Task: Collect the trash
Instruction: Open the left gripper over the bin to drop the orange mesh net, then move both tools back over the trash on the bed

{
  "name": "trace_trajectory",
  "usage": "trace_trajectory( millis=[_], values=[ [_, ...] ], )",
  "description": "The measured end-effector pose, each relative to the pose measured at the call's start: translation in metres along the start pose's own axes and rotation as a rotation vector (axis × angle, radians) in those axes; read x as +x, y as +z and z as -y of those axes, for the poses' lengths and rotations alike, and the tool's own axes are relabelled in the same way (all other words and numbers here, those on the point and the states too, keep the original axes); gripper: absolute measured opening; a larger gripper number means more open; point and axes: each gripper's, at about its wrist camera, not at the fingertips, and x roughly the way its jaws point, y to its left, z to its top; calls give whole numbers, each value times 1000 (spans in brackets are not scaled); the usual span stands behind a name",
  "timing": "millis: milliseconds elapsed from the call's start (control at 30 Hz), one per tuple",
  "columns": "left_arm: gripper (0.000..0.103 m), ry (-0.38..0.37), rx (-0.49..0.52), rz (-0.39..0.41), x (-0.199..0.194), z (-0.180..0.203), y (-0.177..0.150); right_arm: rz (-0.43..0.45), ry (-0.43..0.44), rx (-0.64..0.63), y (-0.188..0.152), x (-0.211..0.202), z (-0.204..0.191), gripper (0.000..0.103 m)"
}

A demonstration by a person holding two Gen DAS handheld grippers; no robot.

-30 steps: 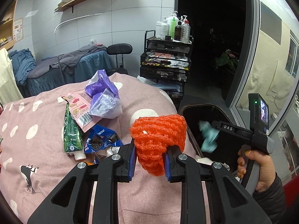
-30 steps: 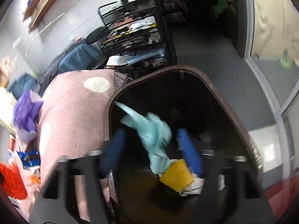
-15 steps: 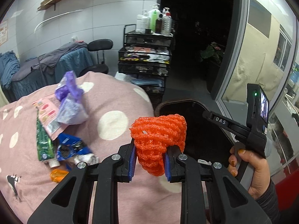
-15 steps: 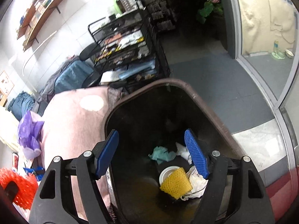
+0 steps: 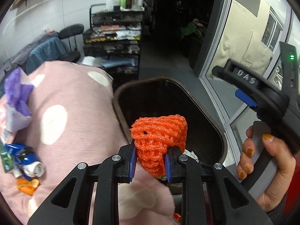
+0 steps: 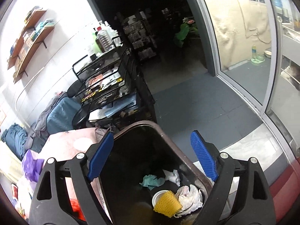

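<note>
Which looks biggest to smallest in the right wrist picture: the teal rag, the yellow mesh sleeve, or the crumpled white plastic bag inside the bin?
1. Crumpled white plastic bag
2. Yellow foam mesh sleeve
3. Teal cloth rag

The bag and sleeve look close in size. The rag lies deeper in the dark bin, so it may only seem smallest.

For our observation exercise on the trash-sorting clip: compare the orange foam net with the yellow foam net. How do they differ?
The orange foam net is bright orange and clamped between the left gripper's jaws, above the bin's rim; the yellow foam net is yellow and lies loose at the bottom of the bin. The orange net is squeezed at its base; the yellow one rests free beside crumpled white paper. Both are mesh foam sleeves.
</note>
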Motion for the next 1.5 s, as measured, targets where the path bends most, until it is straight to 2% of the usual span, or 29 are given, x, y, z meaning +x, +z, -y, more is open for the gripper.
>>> trace_trajectory(
  millis=[267, 467, 500, 567, 600, 633, 733, 800, 1167, 1333, 1500],
  values=[
    [25, -12, 19, -73, 32, 13, 4, 25, -27, 28, 7, -3, 13, 86],
    [31, -7, 44, -78, 43, 20, 4, 35, -33, 38, 9, -3, 16, 86],
    [36, -7, 42, -79, 44, 20, 4, 37, -35, 38, 9, -3, 15, 86],
    [54, -9, 33, -84, 45, 17, 3, 39, -37, 37, 10, -4, 16, 87],
    [68, -12, 25, -78, 44, 15, 2, 41, -35, 40, 10, -4, 16, 87],
    [77, -17, 15, -68, 43, 12, 2, 45, -34, 43, 10, -4, 16, 88],
    [89, -11, 7, -45, 39, 10, 1, 53, -34, 45, 10, -5, 15, 90],
    [91, 11, 17, -31, 36, 10, -1, 58, -27, 45, 10, -6, 15, 90],
    [92, 74, 74, 36, 8, 9, -8, 50, 36, -10, 3, -8, -2, 91],
    [93, 101, 58, 72, -15, -1, -16, 32, 118, -85, -5, -13, -23, 91],
    [93, 145, 15, 103, -39, -26, -29, -28, 241, -158, -20, -15, -49, 91]
  ],
)
